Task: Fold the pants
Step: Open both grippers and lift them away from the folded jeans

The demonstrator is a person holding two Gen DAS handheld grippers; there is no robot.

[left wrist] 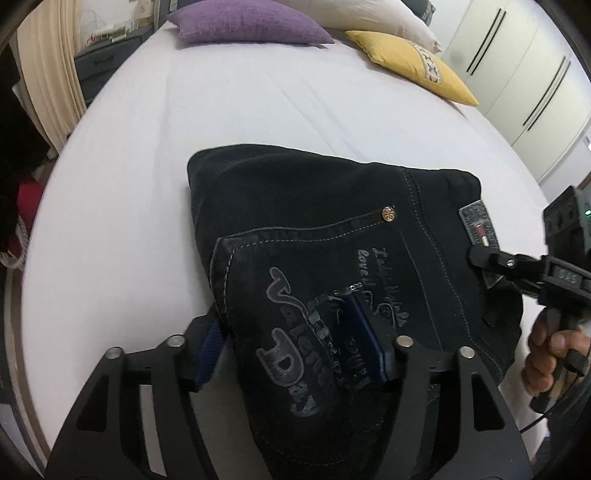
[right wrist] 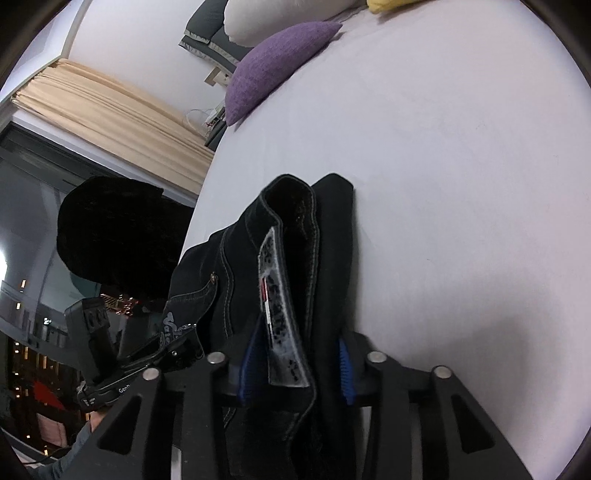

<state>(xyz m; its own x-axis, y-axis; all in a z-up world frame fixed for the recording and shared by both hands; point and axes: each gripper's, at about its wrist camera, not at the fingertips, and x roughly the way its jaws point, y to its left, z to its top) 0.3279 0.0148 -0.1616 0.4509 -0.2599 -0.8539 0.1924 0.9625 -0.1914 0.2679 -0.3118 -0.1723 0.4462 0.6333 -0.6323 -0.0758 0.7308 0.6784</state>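
At the bottom of the left wrist view, the left tool [left wrist: 291,354] pinches the black pants [left wrist: 314,221] at a pocket printed with grey lettering that seems to read "Valentine Day". In the right wrist view, the right tool [right wrist: 295,373] pinches the waistband beside a grey label [right wrist: 280,314] with a red and white flag mark. The pants lie folded on the pale bed [left wrist: 221,110]. Farther up sit a yellow pillow [left wrist: 413,62] and a purple pillow [left wrist: 247,22]; white wardrobe doors [left wrist: 524,74] fill the upper right.

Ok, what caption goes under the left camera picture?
Both grippers clamp folded black pants on the bed.
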